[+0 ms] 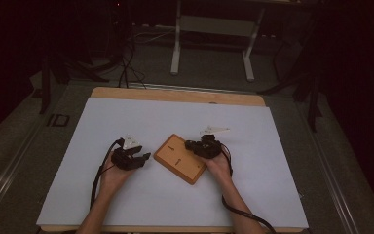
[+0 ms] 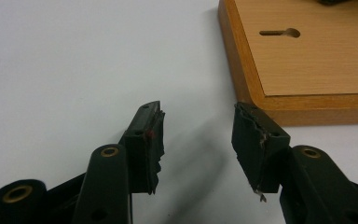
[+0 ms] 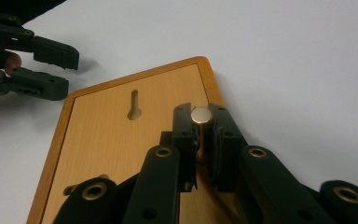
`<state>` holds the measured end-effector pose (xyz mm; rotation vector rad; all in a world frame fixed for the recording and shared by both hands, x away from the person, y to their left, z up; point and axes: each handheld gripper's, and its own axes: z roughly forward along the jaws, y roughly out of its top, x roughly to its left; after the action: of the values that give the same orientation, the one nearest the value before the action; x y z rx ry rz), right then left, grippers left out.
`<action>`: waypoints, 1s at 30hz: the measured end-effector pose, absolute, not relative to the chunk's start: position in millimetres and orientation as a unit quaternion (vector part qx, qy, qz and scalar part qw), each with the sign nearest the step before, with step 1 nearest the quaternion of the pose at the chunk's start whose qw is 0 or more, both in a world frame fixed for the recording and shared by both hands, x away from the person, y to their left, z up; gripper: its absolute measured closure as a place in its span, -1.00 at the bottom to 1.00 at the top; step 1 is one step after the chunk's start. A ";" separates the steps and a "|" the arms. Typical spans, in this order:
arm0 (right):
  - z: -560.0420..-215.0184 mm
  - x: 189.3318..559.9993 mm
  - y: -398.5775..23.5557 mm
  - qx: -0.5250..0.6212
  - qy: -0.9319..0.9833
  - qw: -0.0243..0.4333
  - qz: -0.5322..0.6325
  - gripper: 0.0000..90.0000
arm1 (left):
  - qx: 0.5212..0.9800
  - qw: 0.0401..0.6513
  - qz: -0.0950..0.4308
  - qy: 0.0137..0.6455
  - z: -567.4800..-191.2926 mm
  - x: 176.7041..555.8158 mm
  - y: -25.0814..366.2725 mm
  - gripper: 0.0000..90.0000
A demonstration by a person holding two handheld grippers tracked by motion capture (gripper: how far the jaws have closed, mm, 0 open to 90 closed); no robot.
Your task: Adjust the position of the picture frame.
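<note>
A wooden board (image 1: 180, 158) lies flat near the middle of the desk (image 1: 126, 122), a little toward the near edge, turned so that its corners point at the desk's edges. The desk top is covered in white, with a strip of bare wood along its far edge. The board has a darker raised rim and a paler inset face with 2 keyhole slots (image 3: 134, 105) cut into it.

The right gripper (image 1: 203, 146) sits over the board's right corner, held in the person's right hand (image 1: 219, 165). In the right gripper view its fingers (image 3: 182, 133) are drawn in narrow and clamp a short metal pin (image 3: 201, 115), which stands upright between the pads with its round flat top showing, just inside the board's rim near the rounded corner.

The left gripper (image 1: 143, 157) rests on the white surface just beside the board's left edge, held in the left hand (image 1: 112, 175), with a black cable trailing back toward the near edge. In the left gripper view its fingers (image 2: 145, 135) stand fairly wide apart with only white surface between them; the worn pads hold nothing. The right-hand finger tip is close to the board's near corner, though whether it touches the wood is unclear.
</note>
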<state>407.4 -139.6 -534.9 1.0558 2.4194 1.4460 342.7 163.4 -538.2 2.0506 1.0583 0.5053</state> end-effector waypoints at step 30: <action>-527.7 398.3 -131.0 0.299 0.823 0.043 0.480 0.86 | 0.802 0.384 0.202 0.411 -537.2 341.8 163.1 0.17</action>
<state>398.3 -131.0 -527.7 0.9147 2.5177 1.4686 341.8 163.1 -537.2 2.0445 1.0472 0.5161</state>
